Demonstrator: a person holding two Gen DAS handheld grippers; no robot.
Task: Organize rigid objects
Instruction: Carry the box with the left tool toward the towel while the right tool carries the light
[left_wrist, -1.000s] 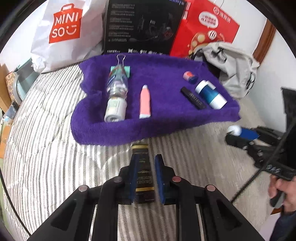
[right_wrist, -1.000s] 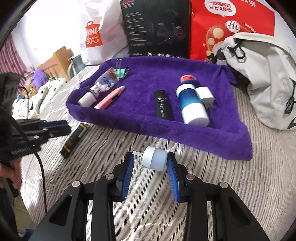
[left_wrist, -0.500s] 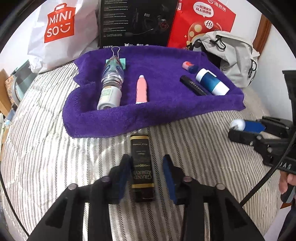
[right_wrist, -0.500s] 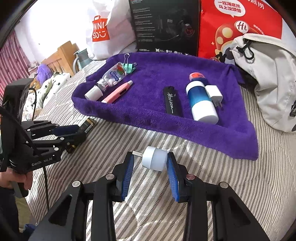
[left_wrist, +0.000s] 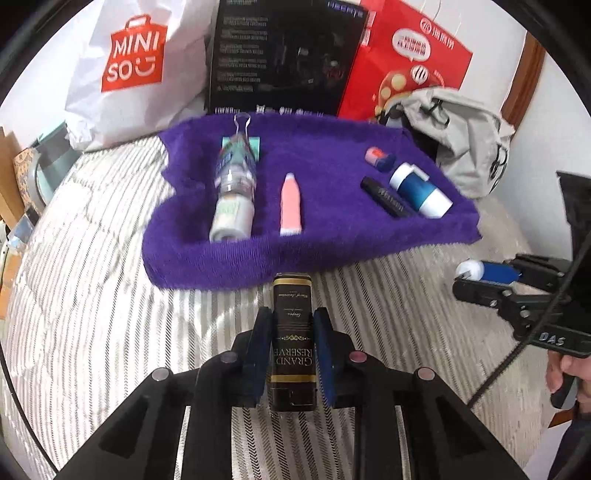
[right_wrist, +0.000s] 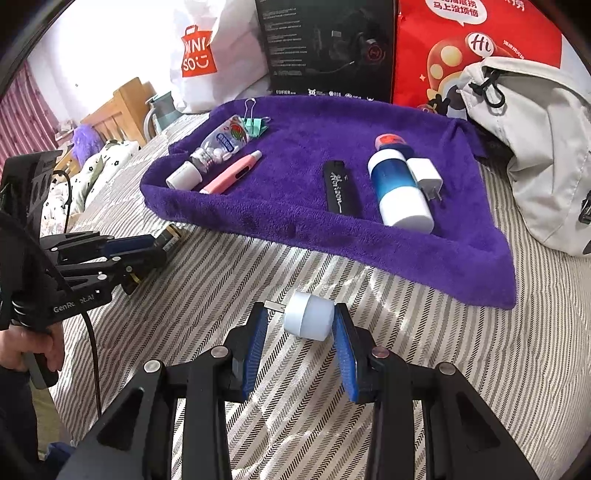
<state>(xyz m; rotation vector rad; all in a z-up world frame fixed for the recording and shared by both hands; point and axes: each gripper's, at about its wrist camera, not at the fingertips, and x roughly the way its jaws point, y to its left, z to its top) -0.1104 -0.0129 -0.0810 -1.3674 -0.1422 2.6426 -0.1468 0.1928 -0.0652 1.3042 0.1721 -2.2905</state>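
Observation:
On the striped bedcover (left_wrist: 92, 295), just before the purple towel (left_wrist: 332, 240), lies a black and gold box (left_wrist: 293, 354). My left gripper (left_wrist: 293, 317) is closing on it, and both blue pads touch its sides. My right gripper (right_wrist: 300, 314) is shut on a small white cylinder (right_wrist: 308, 320) with a metal plug, held just above the cover. On the towel lie a clear bottle (left_wrist: 234, 184), a pink pen (left_wrist: 291, 206), a black stick (left_wrist: 388, 195), a blue and white cylinder (left_wrist: 419, 190), a white charger (right_wrist: 426, 175) and a green binder clip (right_wrist: 255, 123).
Behind the towel stand a white Miniso bag (left_wrist: 133, 62), a black carton (left_wrist: 288, 55) and a red bag (left_wrist: 413, 62). A grey backpack (left_wrist: 465, 136) lies at the towel's right end. A hand holds each gripper's handle at the frame edges.
My left gripper let go of the black and gold box, its jaws stood apart around it, and now they have closed on it again. The right gripper kept hold of the white cylinder.

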